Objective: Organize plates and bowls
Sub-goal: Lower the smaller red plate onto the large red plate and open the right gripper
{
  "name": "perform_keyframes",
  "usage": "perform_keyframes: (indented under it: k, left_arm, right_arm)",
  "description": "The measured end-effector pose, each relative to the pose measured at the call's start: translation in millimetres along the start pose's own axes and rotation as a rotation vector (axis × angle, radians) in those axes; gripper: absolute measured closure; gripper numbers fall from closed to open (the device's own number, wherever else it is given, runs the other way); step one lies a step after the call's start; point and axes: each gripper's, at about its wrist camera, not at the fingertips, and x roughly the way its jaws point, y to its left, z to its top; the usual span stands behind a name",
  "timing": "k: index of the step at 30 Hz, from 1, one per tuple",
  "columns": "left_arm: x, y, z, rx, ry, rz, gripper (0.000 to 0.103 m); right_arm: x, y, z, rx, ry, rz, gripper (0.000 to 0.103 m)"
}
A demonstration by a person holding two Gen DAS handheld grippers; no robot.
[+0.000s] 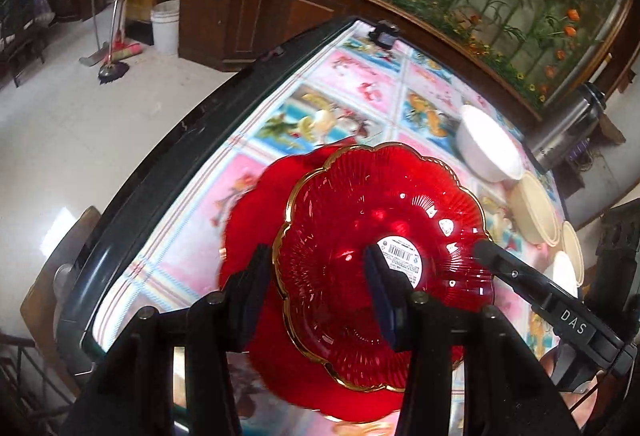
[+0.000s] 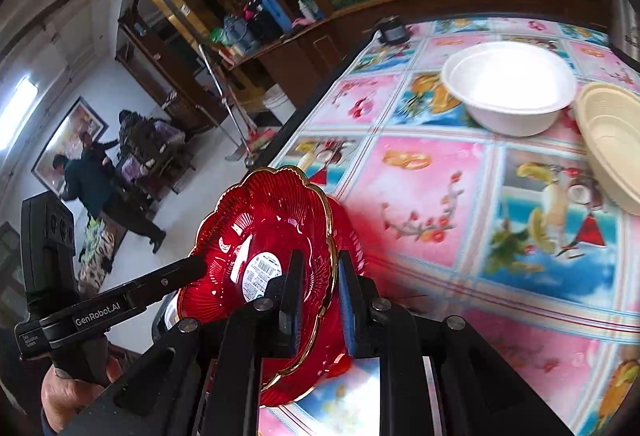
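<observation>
A red glass plate (image 1: 360, 236) with a scalloped gold rim and a white barcode sticker hangs tilted just above the tablecloth (image 1: 352, 84), casting a red glow on it. My left gripper (image 1: 316, 260) straddles its left rim, one finger outside and one on the inner face, shut on the plate's wall. My right gripper (image 2: 318, 264) is shut on the opposite gold rim of the red plate (image 2: 260, 228). Each view shows the other gripper's finger reaching onto the plate: the right one's finger (image 1: 484, 248) and the left one's finger (image 2: 192, 268).
A white bowl (image 2: 512, 84) and stacked beige bowls (image 2: 612, 136) stand at the far right of the table, beside a steel flask (image 1: 568, 128). A small black device (image 2: 394, 30) sits at the far edge. The black table edge (image 1: 160, 164) drops to the floor. People (image 2: 88, 176) stand far off.
</observation>
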Motion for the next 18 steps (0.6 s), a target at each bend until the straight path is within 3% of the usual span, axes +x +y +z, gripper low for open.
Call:
perform_keyframes:
  k: [9,11,12,16,18]
  left_arm:
    - [9.0,13.4,-2.3,-0.009,0.013,0.021,0.058]
    - [9.1,12.8,-2.3,-0.004,0.014,0.021,0.058]
    - [10.2,11.8,-2.2,-0.002,0.017,0.016,0.058]
    - [13.4,1.1,-3.0,0.041,0.027,0.044,0.048]
    - [14.3,-0.1,-2.9,0.041,0.03,0.048,0.044]
  right_arm:
    - [31.4,9.8,-9.8,-0.048,0.067,-0.05,0.083]
    - [34.2,9.8,-10.0,-0.052,0.073,-0.051,0.078]
    - [33.6,11.0,-10.5,-0.054,0.072,-0.053,0.074]
    - [35.8,21.0,-9.4,-0.076,0.083,-0.017,0.034]
    - [37.2,27.1,-12.3,-0.1,0.082,-0.033,0.028]
